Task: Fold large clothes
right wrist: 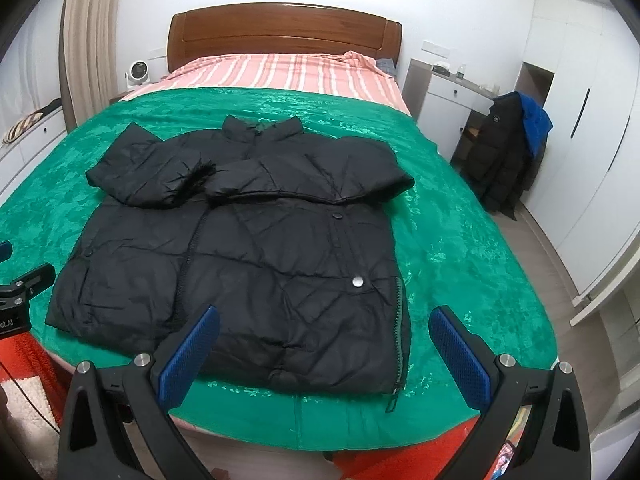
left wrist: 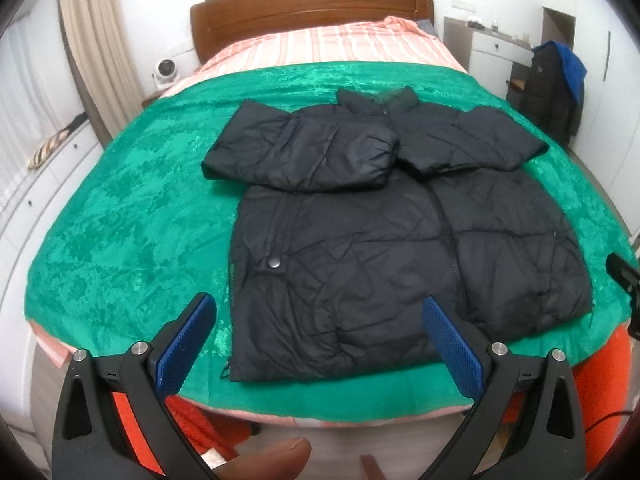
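Observation:
A black quilted puffer jacket (left wrist: 360,240) lies flat on a green blanket (left wrist: 132,208), collar toward the headboard, both sleeves folded in across the chest. It also shows in the right wrist view (right wrist: 256,248). My left gripper (left wrist: 320,308) is open and empty, held above the jacket's hem near its left corner. My right gripper (right wrist: 324,316) is open and empty, above the hem near the right side zipper (right wrist: 398,320). The left gripper's tip shows at the right wrist view's left edge (right wrist: 28,280).
The bed has a wooden headboard (right wrist: 280,28) and pink striped sheet (right wrist: 280,72). An orange cover (left wrist: 600,384) hangs below the foot. A chair with dark and blue coats (right wrist: 508,152) stands right of the bed, by white wardrobes (right wrist: 592,160). Curtain and drawers are at left.

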`<state>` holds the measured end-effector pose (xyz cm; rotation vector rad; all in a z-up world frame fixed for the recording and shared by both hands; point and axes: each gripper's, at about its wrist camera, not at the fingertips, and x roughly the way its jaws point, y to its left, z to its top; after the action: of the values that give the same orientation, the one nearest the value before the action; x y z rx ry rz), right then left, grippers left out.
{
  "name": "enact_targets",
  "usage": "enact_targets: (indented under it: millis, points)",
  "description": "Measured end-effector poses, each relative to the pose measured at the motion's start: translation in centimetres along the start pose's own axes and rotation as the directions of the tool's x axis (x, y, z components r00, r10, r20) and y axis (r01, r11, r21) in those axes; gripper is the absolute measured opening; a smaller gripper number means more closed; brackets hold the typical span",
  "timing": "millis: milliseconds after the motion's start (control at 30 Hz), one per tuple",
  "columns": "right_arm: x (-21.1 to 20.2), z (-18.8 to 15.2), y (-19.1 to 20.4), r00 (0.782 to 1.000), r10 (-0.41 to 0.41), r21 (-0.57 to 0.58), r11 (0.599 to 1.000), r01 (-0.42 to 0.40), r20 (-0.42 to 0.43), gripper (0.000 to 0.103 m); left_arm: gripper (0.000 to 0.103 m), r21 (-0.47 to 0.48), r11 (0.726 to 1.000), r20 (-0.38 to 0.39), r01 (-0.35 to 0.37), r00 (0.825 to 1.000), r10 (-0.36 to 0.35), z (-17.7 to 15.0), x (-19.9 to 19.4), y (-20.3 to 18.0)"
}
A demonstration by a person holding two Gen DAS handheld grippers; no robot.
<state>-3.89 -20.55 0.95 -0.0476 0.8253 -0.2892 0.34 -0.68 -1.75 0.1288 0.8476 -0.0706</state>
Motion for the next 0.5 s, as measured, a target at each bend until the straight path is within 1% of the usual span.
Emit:
enact_targets:
  millis: [233,333,433,500]
  points:
    - [-0.03,0.03,-0.11,1.000,-0.010,0.000,1.000,0.010,-0.001,0.103,0.103,0.003,1.000,0.009,0.000,1.000,0.000,0.06,-0.25,0.02]
    - [-0.22,0.07,-0.01,1.000,-0.016,-0.002,1.000,0.016,0.009,0.103,0.103,0.002,1.000,0.010,0.004,1.000,-0.004,0.04,-0.27,0.07]
    - [-0.48,0.21,-0.11,1.000,-0.001,0.007,1.000,0.001,0.022,0.103,0.103,0.002,1.000,0.010,0.004,1.000,-0.004,0.07,-0.27,0.07]
    - [-0.54,0.23,-0.04,1.000,-0.009,0.003,1.000,0.009,0.028,0.103,0.103,0.003,1.000,0.012,0.005,1.000,-0.005,0.13,-0.30,0.12]
